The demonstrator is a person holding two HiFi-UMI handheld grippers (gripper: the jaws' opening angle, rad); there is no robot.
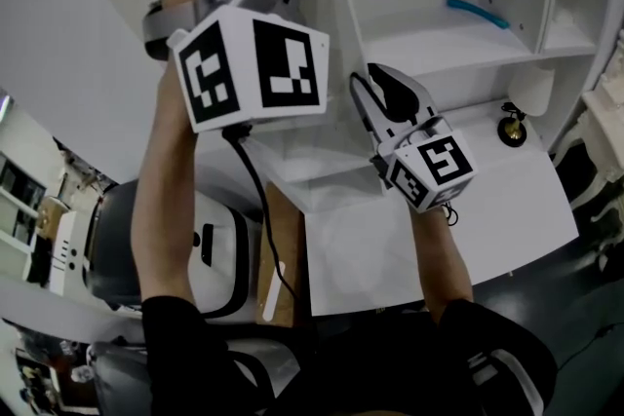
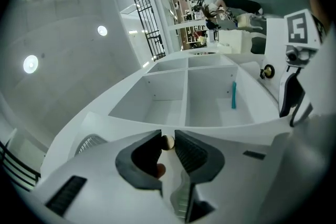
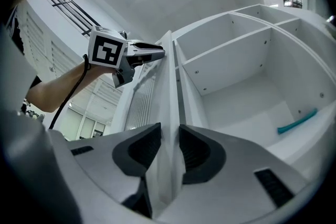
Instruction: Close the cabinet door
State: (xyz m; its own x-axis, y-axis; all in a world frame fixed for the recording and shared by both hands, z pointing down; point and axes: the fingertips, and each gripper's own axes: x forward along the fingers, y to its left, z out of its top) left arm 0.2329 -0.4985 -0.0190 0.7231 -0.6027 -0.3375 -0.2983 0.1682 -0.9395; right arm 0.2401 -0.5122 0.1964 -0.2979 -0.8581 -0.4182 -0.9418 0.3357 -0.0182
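White-lit room, open shelves (image 3: 247,92) behind. Nearest, the right claw (image 3: 169,136) is clamped on the edge of the cabinet door (image 3: 169,81), which stands out from the frame. Farther along, the left claw (image 2: 168,136) pinches its knob (image 2: 168,142). The closing swing seems to be in hand. Next, push the door home, freeing the edge grip first.

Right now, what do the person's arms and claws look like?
The left claw and right claw are light grey shells with dark grey ribbed pads. Each carries a white cube with black square markers. A black cable hangs from the left one. The person wears a black short-sleeved top; the forearms are bare.
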